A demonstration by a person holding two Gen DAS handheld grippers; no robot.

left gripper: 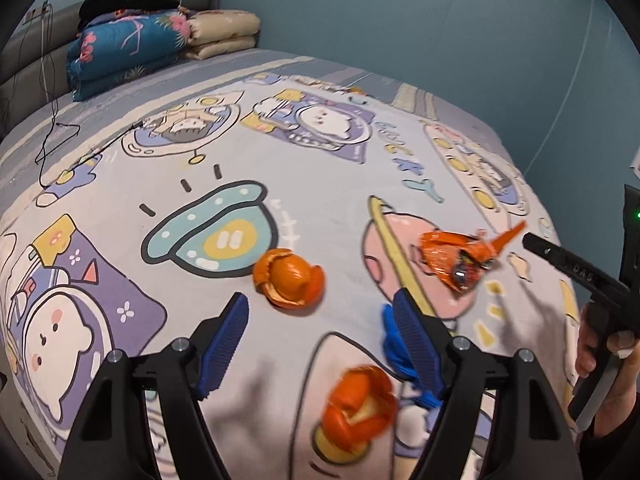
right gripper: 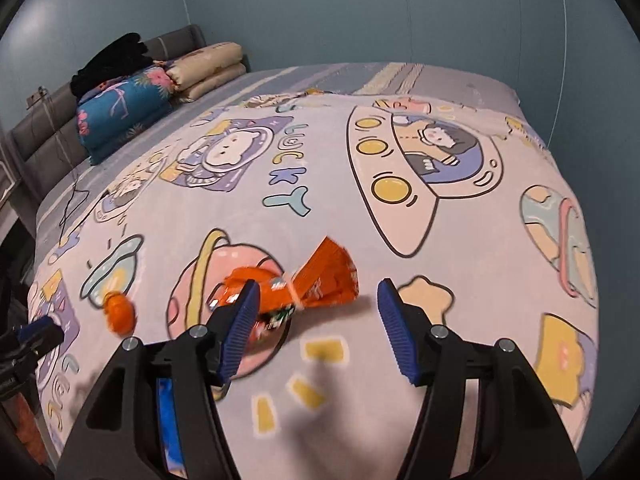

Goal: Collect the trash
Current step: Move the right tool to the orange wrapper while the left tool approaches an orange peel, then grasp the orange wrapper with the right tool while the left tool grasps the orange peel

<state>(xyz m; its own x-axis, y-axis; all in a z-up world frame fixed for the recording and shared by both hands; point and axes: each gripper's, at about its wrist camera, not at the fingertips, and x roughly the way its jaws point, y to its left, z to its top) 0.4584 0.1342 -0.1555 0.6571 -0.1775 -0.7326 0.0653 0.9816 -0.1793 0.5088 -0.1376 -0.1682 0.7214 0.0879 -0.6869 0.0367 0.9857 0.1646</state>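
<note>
- The trash lies loose on the cartoon-print bed sheet (left gripper: 304, 184): an orange snack wrapper (right gripper: 320, 280), crumpled and twisted, sits at lower centre of the right wrist view, and at right of centre in the left wrist view.
- One orange peel (left gripper: 289, 278) lies at centre of the left wrist view, just beyond the fingertips; a second orange peel (left gripper: 358, 400) lies lower in that frame, between the fingers and blurred.
- A blue scrap (left gripper: 394, 344) shows beside the inner finger at lower right of the left wrist view (what it is cannot be told).
- Judged from this, nothing has been gathered yet: all pieces rest on the sheet, no bin or bag is in view, and the whole collection remains to be done.
- The right gripper (right gripper: 316, 308) hovers over the sheet with its jaws spread wide and empty; the wrapper lies between and just ahead of them, partly behind the left-hand finger, seemingly lined up for a pick.
- The left gripper (left gripper: 320, 320) is likewise released, holding nothing, angled down at the nearer peels.
- Far off, at upper left of both frames, folded quilts (left gripper: 132, 48) are stacked against the headboard (left gripper: 24, 64).
</note>
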